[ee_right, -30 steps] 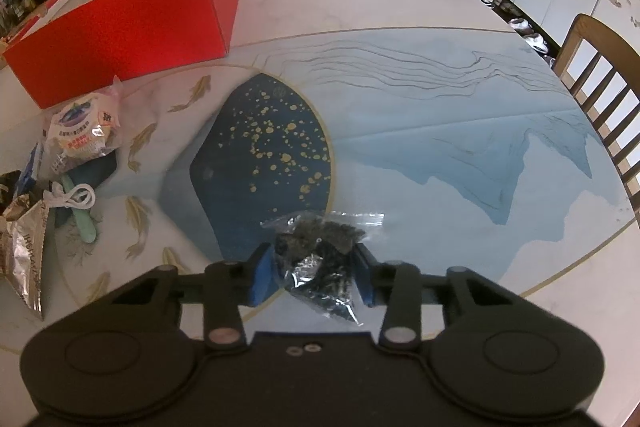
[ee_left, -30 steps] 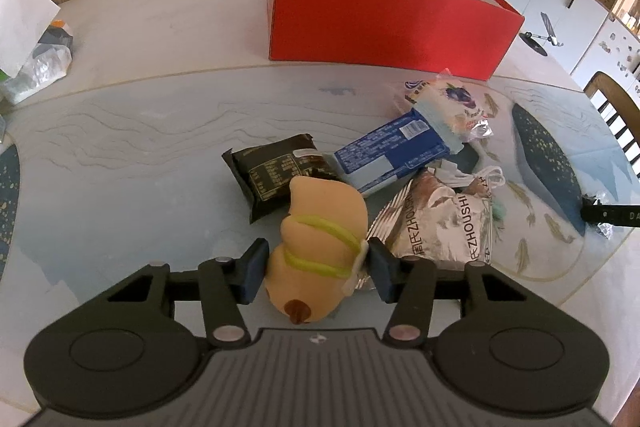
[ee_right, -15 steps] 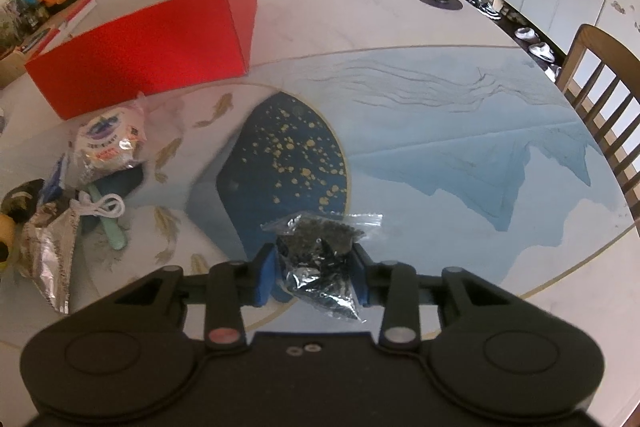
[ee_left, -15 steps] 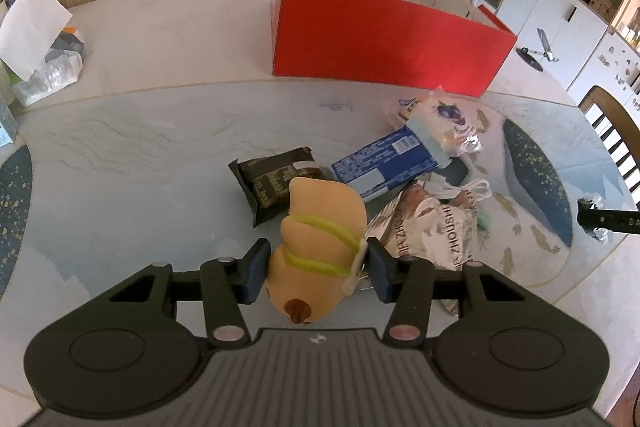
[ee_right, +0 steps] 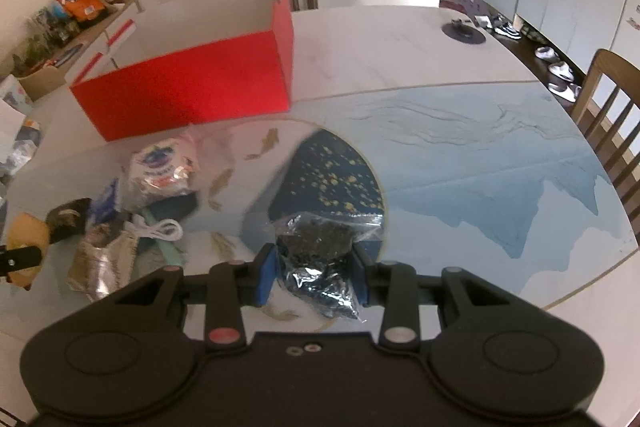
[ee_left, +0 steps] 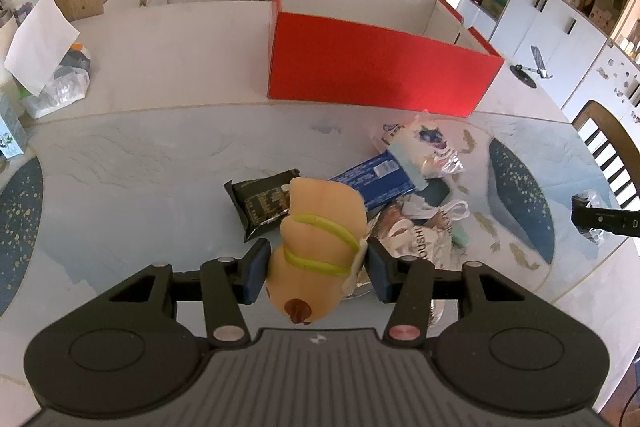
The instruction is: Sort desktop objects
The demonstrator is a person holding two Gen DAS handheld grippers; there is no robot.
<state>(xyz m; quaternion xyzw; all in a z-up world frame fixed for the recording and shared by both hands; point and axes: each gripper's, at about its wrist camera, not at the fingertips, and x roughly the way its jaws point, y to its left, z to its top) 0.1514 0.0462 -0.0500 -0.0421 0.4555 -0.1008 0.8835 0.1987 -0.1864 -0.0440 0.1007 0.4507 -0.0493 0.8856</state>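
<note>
My left gripper point(ee_left: 317, 269) is shut on a tan plush toy point(ee_left: 320, 243) with yellow-green straps, held above the table. My right gripper point(ee_right: 313, 277) is shut on a clear bag of dark pieces point(ee_right: 320, 259), also lifted off the table. An open red box point(ee_left: 376, 67) stands at the back of the table, also seen as the red box point(ee_right: 192, 87) in the right wrist view. On the table lies a pile: a black packet point(ee_left: 260, 201), a blue packet point(ee_left: 376, 179), a silver foil bag point(ee_left: 416, 243) and a round white snack bag point(ee_right: 164, 171).
A white cable point(ee_right: 160, 227) and a mint-green stick point(ee_right: 168, 251) lie in the pile. Wooden chairs point(ee_right: 608, 99) stand around the table. A phone stand point(ee_left: 532, 67) sits at the far right. Paper and bags point(ee_left: 44, 67) crowd the far left edge.
Both grippers have risen with their loads; the table and the pile look further below, and more of the red box's inside shows.
</note>
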